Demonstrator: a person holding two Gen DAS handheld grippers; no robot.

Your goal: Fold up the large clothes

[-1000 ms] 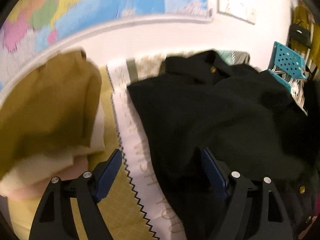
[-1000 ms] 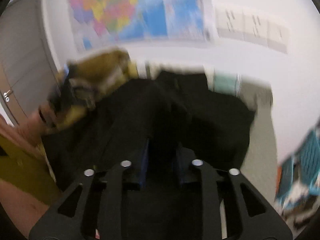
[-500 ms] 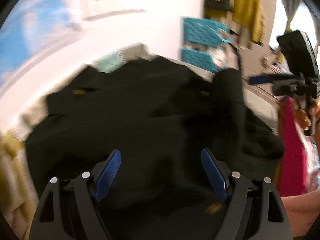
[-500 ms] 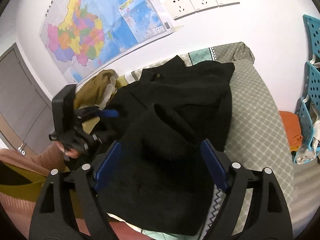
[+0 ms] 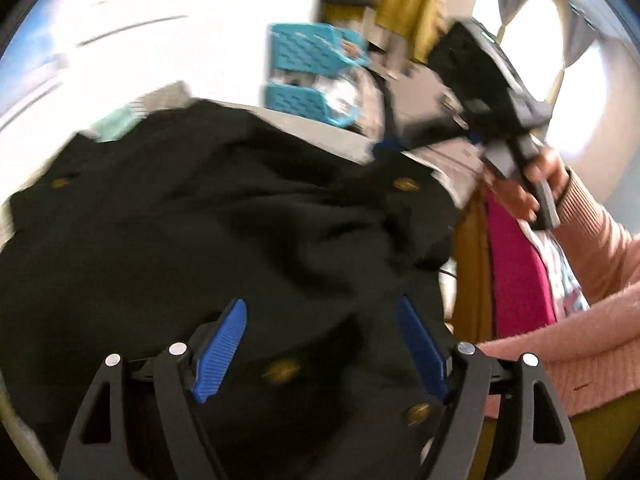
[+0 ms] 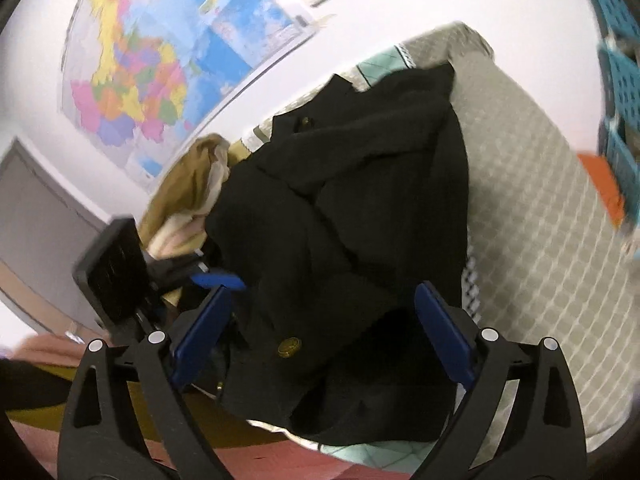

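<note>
Black coat (image 6: pixel 360 208): large dark garment with brass-coloured buttons (image 6: pixel 289 346), lying rumpled in a heap across the bed (image 6: pixel 532 216). Collar end toward the far wall, hem end toward the near edge, where it hangs slightly over. One flap is folded over the body of the coat, creased and uneven. Also seen in the left wrist view (image 5: pixel 208 232), filling the middle of the frame, blurred.

Right gripper (image 6: pixel 320 336): poised over the near part of the coat, blue pads spread wide. Its jaws have just been opening; the coat lies below and between them, and the pads do not press on it. Seen from the left wrist view (image 5: pixel 384 148) as a black tool in a hand (image 5: pixel 524 184), at the right edge of the coat.

Left gripper (image 5: pixel 320 344): over the near part of the coat, fingers wide apart, nothing pinched; cloth lies beneath them. In the right wrist view (image 6: pixel 218 280) it shows at the coat's left edge, one blue pad visible.

Bed cover: pale grey check pattern, bare to the right of the coat.

Mustard-brown garment (image 6: pixel 188 184): bunched at the coat's far left, against the wall.

Wall map (image 6: pixel 160 64): coloured, on the white wall beyond the bed.

Blue plastic baskets (image 5: pixel 312 76): stacked to the far right of the bed.

Pink sleeve (image 5: pixel 592 248): on the arm that holds the right gripper.
</note>
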